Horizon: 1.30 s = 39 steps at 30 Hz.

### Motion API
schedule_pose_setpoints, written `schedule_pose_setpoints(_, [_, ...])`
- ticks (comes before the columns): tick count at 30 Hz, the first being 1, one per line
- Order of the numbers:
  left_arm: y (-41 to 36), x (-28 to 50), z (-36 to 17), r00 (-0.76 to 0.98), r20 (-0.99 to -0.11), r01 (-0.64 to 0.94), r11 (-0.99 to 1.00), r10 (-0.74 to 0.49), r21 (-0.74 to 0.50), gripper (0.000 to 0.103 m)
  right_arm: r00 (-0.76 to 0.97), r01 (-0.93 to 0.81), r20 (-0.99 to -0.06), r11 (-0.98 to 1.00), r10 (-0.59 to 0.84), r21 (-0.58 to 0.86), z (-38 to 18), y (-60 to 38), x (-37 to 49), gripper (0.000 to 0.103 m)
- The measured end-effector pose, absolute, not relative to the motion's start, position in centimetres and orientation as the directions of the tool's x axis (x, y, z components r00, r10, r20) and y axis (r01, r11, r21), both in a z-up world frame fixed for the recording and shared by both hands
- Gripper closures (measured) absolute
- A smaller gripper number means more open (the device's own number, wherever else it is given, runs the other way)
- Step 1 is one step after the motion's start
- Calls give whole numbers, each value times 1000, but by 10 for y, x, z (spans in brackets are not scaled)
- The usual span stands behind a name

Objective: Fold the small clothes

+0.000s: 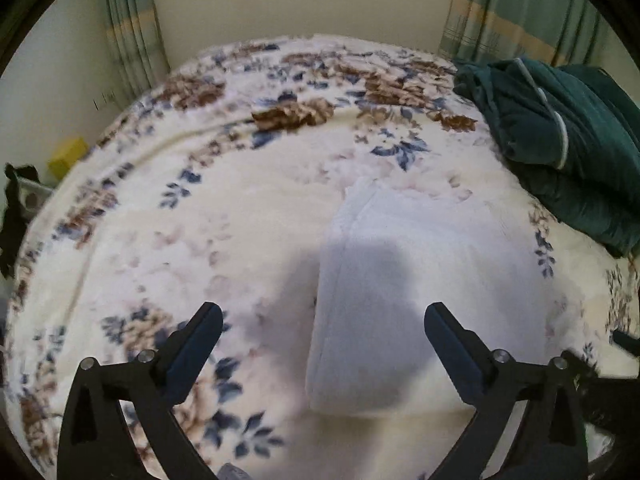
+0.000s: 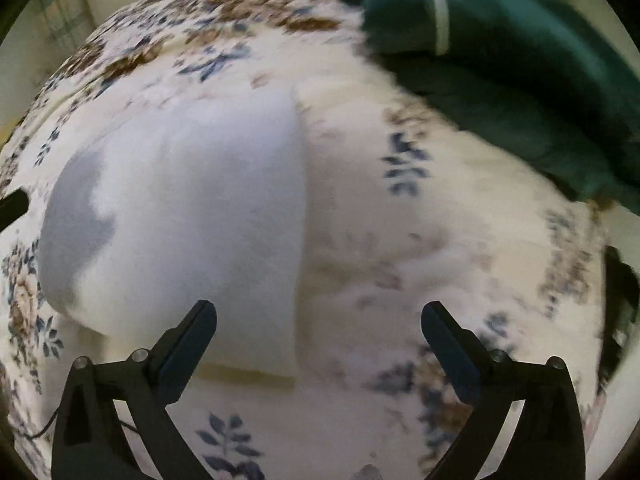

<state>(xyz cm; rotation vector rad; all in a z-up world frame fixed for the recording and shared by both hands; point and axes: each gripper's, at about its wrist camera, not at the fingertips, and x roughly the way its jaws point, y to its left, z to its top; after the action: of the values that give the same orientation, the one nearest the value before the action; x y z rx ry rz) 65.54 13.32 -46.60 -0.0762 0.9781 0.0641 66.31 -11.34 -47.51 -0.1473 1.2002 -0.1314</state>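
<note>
Now both pairs of fingers stand spread wide with nothing between them. The left gripper [image 1: 323, 314] hangs above the bed, its right finger [image 1: 454, 344] over the near part of the white cloth [image 1: 384, 292] and its left finger [image 1: 198, 344] over bare blanket just to the left of that cloth. The right gripper [image 2: 319, 312] hangs the same way, its left finger [image 2: 188, 344] over the near right corner of the white cloth [image 2: 192, 208] and its right finger [image 2: 450, 344] over the blanket to the right of it. Neither gripper touches the cloth, as far as the blurred pictures show. The cloth lies folded flat in a long rectangle, with straight edges on both long sides, on the flowered blanket [image 1: 180, 208]. Beyond the cloth and to its right sits a heap of dark green fabric [image 1: 568, 136] with a pale trim. Left of the cloth, off the bed's edge, a small yellow box [image 1: 68, 156] shows. Curtains [image 1: 132, 28] hang on the wall behind the cloth.
</note>
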Motion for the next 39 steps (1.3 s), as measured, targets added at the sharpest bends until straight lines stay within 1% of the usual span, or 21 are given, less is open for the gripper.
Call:
schedule_pose_setpoints(3, [124, 638, -445, 564, -825, -92, 995, 25, -33, 0, 408, 70, -885, 974, -223, -214, -433, -122, 634, 0])
schedule_pose_setpoints(7, [112, 604, -405, 574, -819, -80, 996, 23, -28, 0, 450, 88, -859, 970, -243, -227, -385, -121, 605, 0])
schedule_pose_setpoints(11, [102, 561, -353, 602, -798, -65, 997, 15, -30, 0, 483, 98, -841, 970, -243, -224, -326, -126, 563, 0])
schedule_pose_setpoints(16, [90, 506, -286, 634, -772, -76, 997, 49, 1, 0, 537, 103, -808, 969, -244, -224, -243, -127, 500, 0])
schedule_pose_setpoints(19, [84, 468, -243, 667, -742, -73, 997, 66, 23, 0, 566, 103, -792, 973, -229, -208, -194, -127, 460, 0])
schedule_pose_setpoints(21, [82, 439, -211, 690, -722, -70, 998, 52, 6, 0, 590, 105, -776, 974, -222, -199, -161, -127, 432, 0])
schedule_pose_setpoints(23, [80, 417, -188, 707, -705, -64, 998, 46, 1, 0, 621, 114, -754, 977, -214, -183, -123, -130, 399, 0])
schedule_pose_setpoints(29, [74, 351, -124, 761, -645, -77, 997, 62, 4, 0, 698, 112, -688, 979, -199, -169, -39, -136, 320, 0])
schedule_pose_setpoints(33, [71, 316, -96, 781, -622, -76, 997, 54, -8, 0, 738, 95, -653, 984, -173, -153, 3, -140, 268, 0])
schedule_pose_setpoints(39, [61, 271, -64, 810, -585, -70, 997, 45, -20, 0, 767, 71, -628, 990, -132, -122, 41, -148, 213, 0])
